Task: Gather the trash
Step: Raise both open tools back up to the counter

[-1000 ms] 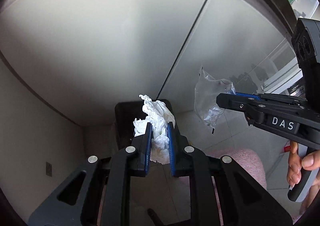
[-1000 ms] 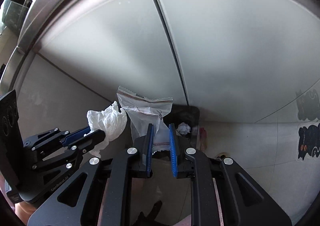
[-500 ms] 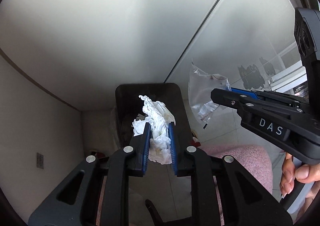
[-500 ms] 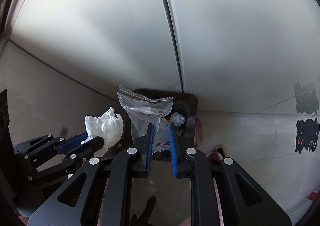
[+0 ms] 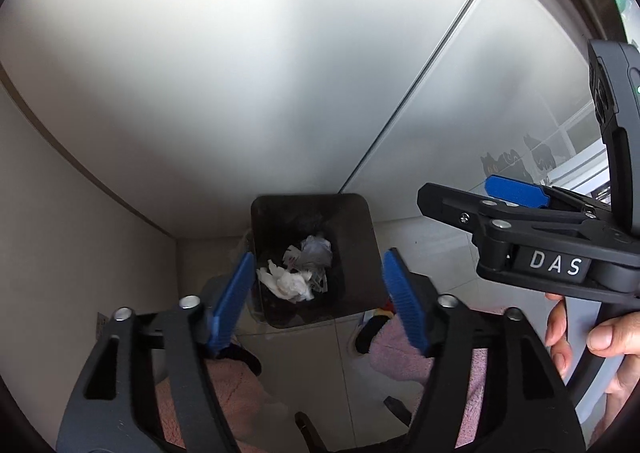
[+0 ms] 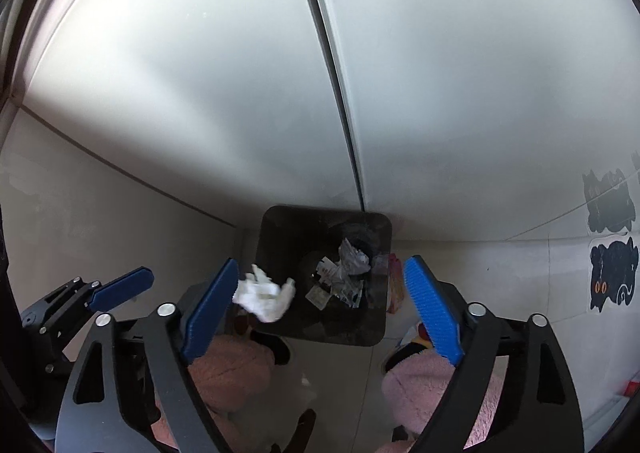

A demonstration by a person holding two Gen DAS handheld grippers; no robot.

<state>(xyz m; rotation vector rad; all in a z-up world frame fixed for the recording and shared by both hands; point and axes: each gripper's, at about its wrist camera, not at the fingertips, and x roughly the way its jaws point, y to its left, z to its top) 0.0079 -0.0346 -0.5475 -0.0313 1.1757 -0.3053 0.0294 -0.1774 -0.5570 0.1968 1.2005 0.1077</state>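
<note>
A black square trash bin [image 5: 360,237] stands on the floor against a white cabinet; it also shows in the right wrist view [image 6: 276,237]. My left gripper [image 5: 318,299] is open and empty above it. The white crumpled tissue [image 5: 288,283] lies inside the bin among other scraps. My right gripper [image 6: 338,303] is open and empty above the bin, and shows from the side in the left wrist view [image 5: 480,201]. In the right wrist view the tissue [image 6: 264,293] appears at the bin's left rim, and the clear plastic bag [image 6: 340,285] lies inside the bin.
White cabinet doors [image 6: 440,93] rise behind the bin, with a wall [image 5: 60,253] on the left. Pink fluffy slippers [image 6: 228,369] show below both grippers. Black cat stickers [image 6: 612,277] are on the right. A hand [image 5: 600,337] holds the right gripper.
Both grippers opened. The tissue dropped from the left gripper and the plastic bag from the right gripper, both into the bin. Both views tilted further down over the bin.
</note>
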